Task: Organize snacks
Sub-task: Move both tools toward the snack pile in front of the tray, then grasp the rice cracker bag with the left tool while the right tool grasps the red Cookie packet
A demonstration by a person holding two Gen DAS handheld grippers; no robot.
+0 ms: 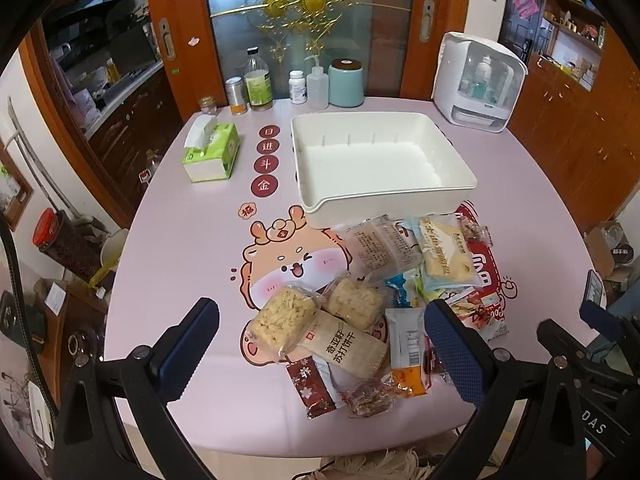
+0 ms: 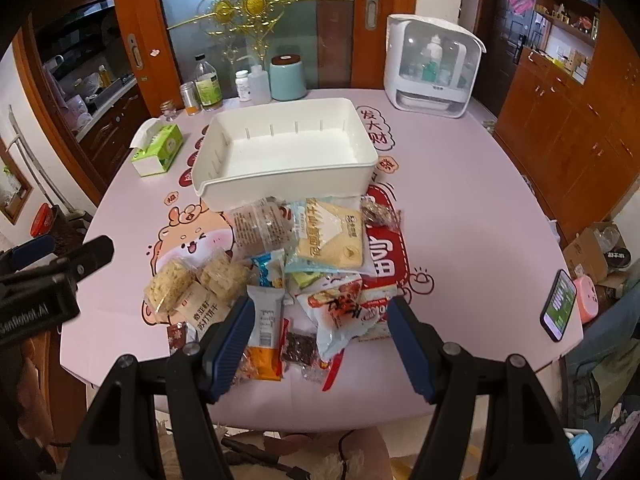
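both jaws wide, empty | I rate snack pile (image 1: 384, 300) light, crinkly, slippery, crushable | I'd pinch soda-cracker pack (image 1: 348, 346) mid-body | bin (image 1: 384, 196) empty

We see the storage bin (image 1: 384, 164) standing near the middle of the table (image 1: 180, 248), toward its far edge. The heap of snack packets (image 1: 372, 296) lies just before the bin, reaching to the table's near edge, its farthest packets touching the bin's front wall. Left of the bin sits the tissue box (image 1: 210, 152), well apart from it. Along the far edge behind the bin stand a glass bottle (image 1: 258, 80), a pill bottle (image 1: 298, 87), a squeeze bottle (image 1: 318, 86) and a lidded canister (image 1: 346, 82) in a row. At the far right corner stands a bottle sterilizer cabinet (image 1: 478, 80). A phone (image 2: 558, 306) lies at the table's right edge, near the front.
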